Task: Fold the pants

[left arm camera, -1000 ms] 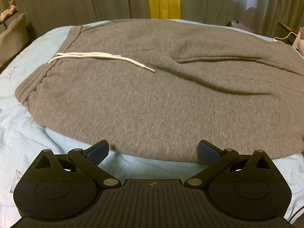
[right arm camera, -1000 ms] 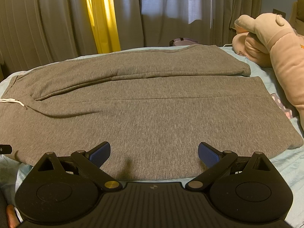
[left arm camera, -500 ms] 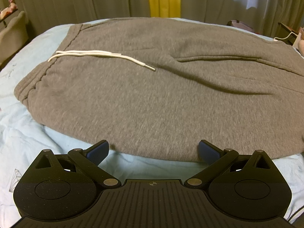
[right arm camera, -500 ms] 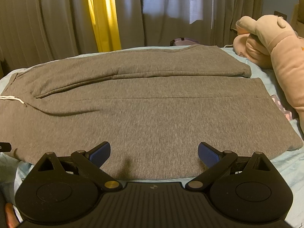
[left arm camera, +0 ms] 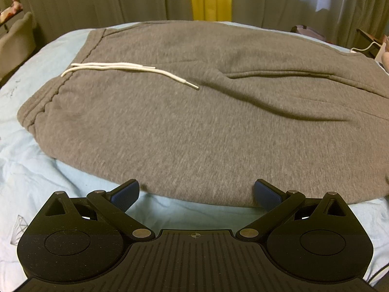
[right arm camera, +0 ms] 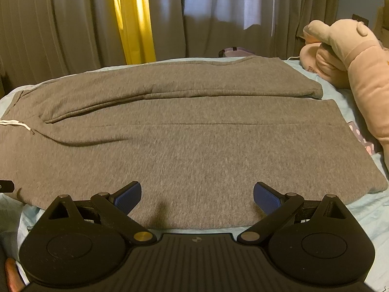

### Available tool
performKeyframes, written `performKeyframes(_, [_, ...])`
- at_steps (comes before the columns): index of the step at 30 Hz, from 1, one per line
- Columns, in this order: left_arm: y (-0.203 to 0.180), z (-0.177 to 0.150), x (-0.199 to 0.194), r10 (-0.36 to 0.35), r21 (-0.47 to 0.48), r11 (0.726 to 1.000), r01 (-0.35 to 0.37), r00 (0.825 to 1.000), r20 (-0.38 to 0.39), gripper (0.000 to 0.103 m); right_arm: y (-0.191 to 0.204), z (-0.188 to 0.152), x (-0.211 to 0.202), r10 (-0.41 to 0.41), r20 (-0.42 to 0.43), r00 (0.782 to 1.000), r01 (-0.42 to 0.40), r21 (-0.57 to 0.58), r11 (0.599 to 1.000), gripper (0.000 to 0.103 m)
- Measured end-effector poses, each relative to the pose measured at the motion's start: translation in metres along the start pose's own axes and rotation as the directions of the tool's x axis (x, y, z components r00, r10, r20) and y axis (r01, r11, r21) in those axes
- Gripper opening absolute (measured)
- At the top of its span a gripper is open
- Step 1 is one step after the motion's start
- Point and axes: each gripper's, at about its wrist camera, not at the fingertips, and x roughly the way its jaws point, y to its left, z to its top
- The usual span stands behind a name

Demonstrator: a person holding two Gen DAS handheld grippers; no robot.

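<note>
Grey sweatpants [left arm camera: 194, 121] lie flat on a light blue bed, waistband to the left, with a white drawstring [left arm camera: 126, 69] across the front. In the right wrist view the two legs [right arm camera: 194, 146] stretch to the right, cuffs near a plush toy. My left gripper [left arm camera: 195, 192] is open and empty at the pants' near edge by the waist. My right gripper [right arm camera: 197, 196] is open and empty just over the near edge of the near leg.
The light blue bed sheet [left arm camera: 36, 182] shows around the pants. A large pink plush toy [right arm camera: 352, 68] lies at the right by the leg cuffs. Grey and yellow curtains [right arm camera: 133, 19] hang behind the bed. A white cable [left arm camera: 362, 47] lies at the far right.
Both grippers have drifted slightly; the pants sit a touch higher in the left view. Both stay open and the pants have not moved.
</note>
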Motion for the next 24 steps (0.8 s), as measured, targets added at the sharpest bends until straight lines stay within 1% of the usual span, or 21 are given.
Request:
performKeyframes(14, [0.003, 0.001, 0.001, -0.005, -0.018, 1.000, 0.005, 1.000, -0.001, 0.103, 0.002, 0.002, 0.010, 0.018, -0.029, 0.999, -0.017, 0.011, 1.000, 0.099])
performKeyframes(24, [0.002, 0.002, 0.005, -0.009, -0.015, 1.000, 0.008, 1.000, -0.015, 0.103, -0.004, 0.005, 0.027, 0.020, -0.093, 0.995, -0.014, 0.067, 0.998, 0.099])
